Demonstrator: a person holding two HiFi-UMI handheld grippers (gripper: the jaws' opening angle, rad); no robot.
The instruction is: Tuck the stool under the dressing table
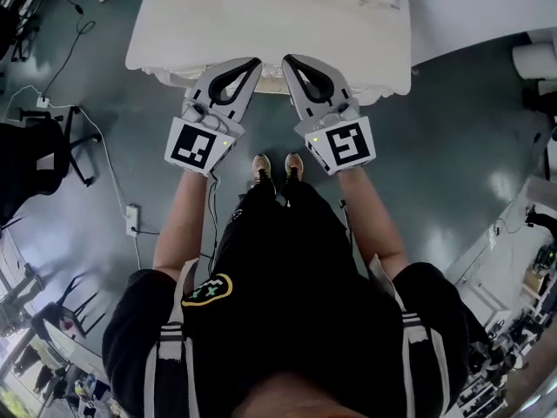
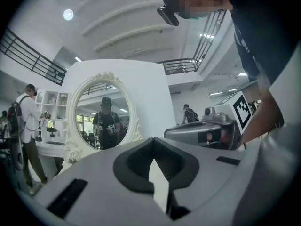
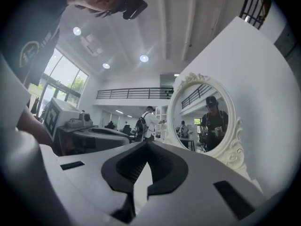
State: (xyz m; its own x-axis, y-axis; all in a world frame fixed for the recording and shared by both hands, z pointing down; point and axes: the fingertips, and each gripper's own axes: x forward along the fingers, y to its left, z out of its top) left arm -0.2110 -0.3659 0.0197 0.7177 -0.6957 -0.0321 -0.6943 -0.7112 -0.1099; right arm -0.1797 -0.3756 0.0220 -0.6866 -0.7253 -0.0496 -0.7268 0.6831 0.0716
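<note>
We hold left gripper [image 1: 252,63] jaws closed, empty | right gripper [image 1: 291,61] jaws closed, empty | both side by side over the white desk's [image 1: 348,33] front edge, 12 o'clock from us | stool: we cannot make it out from above

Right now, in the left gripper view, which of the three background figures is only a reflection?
The dark-clothed figure inside the oval mirror; the white-shirted person and the far one stand outside its frame.
</note>
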